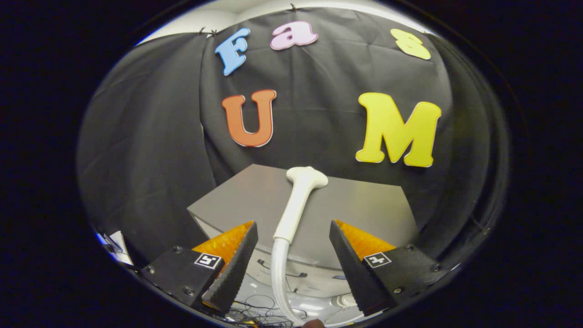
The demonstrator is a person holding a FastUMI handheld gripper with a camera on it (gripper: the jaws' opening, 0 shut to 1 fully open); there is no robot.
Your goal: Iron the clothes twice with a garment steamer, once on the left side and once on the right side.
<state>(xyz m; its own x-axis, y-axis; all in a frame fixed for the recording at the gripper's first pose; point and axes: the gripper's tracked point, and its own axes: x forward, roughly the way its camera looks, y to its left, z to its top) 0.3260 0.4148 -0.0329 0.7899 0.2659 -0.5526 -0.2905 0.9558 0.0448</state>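
Your gripper (pixel 294 255) was spread wide, touching nothing. Between its fingers lay the steamer head (pixel 298 200) on the grey table (pixel 364 205), hose (pixel 278 278) trailing back. You seemed at the pickup step; next, I judge, you needed to close on the handle.

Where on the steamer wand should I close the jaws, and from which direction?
Grip the slim straight handle of the steamer wand, between its flared head and the hose. Come straight ahead: the gripper is open, jaws either side of the handle, which lies on the grey surface.
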